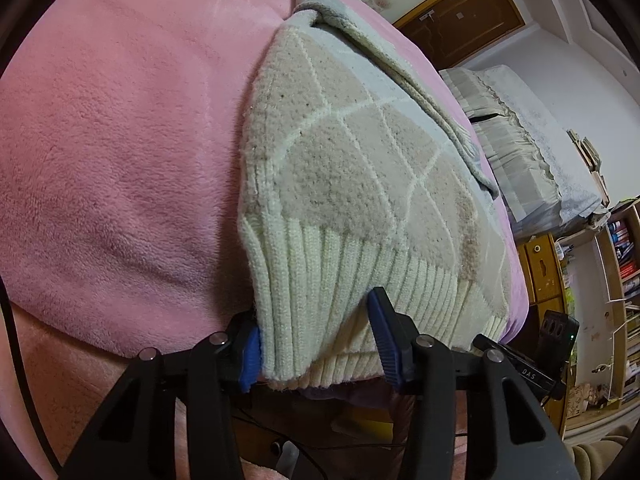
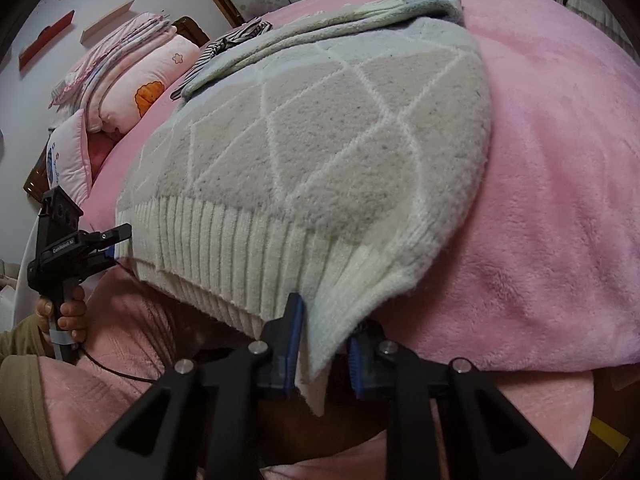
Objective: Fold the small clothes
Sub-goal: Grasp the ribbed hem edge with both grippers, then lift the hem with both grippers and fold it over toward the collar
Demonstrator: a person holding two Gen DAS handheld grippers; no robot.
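Observation:
A fuzzy beige sweater (image 1: 352, 152) with white diamond lines and a cream ribbed hem lies on the pink blanket (image 1: 120, 140), its sleeves folded across the far end. My left gripper (image 1: 316, 352) holds the hem's left corner; both blue pads press into the ribbing bunched between them. In the right wrist view the same sweater (image 2: 320, 140) hangs slightly over the bed's edge. My right gripper (image 2: 324, 344) is shut on the hem's right corner, with the far pad half hidden behind the fabric. At that view's left edge, a hand (image 2: 68, 316) holds the left tool.
Pink pillows (image 2: 132, 80) and a striped cloth (image 2: 232, 38) lie toward the head of the bed. Wide pink blanket (image 2: 560, 160) spreads to the sweater's right. A covered piece of furniture (image 1: 520, 140) and bookshelves (image 1: 624, 280) stand beyond the bed.

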